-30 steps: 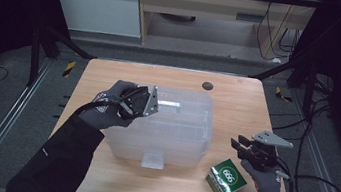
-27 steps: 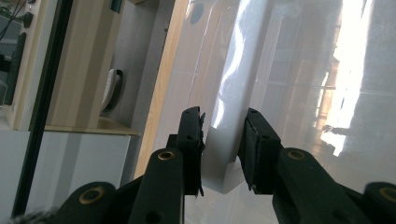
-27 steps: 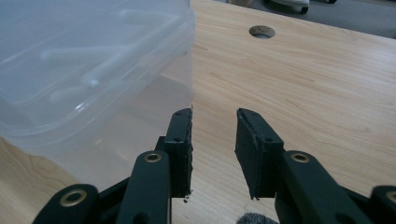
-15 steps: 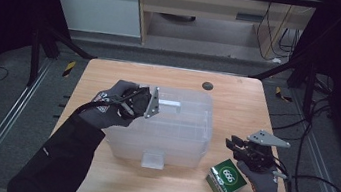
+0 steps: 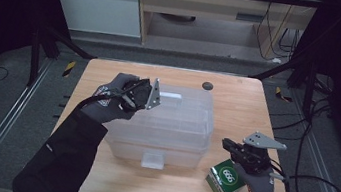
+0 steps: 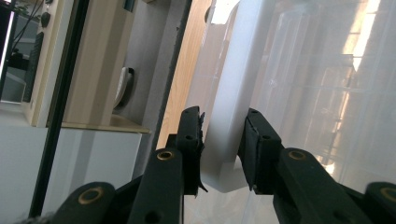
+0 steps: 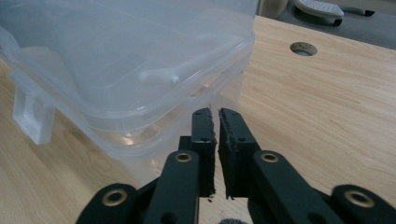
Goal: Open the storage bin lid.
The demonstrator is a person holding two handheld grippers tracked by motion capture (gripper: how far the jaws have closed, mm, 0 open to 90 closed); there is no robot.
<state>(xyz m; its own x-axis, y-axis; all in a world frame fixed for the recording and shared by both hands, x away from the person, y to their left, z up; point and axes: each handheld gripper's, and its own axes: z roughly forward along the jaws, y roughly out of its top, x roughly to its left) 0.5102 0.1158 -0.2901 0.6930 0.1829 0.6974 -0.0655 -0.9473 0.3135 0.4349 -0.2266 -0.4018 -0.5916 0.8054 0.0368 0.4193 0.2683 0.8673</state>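
High view: left gripper on bin latch, right gripper empty

High view, my left gripper point(image 5: 154, 95) sits at the upper left of the clear plastic bin point(image 5: 174, 127), mid-frame on the wooden table point(image 5: 239, 98). Left gripper view: my jaws straddle the bin's white latch tab point(image 6: 224, 135), one pad each side; they look to be pinching it, though I can't quite tell if the pads press on it. My right gripper point(image 5: 225, 144) hovers at the lower right of the frame, just off the bin's right side, above a green box point(image 5: 226, 177) that stands near the table's front edge. Right gripper view: my jaws have just been closing and are now pressed nearly together with nothing between them, bin corner just beyond the tips. A dark round hole point(image 5: 207, 85) lies behind the bin.
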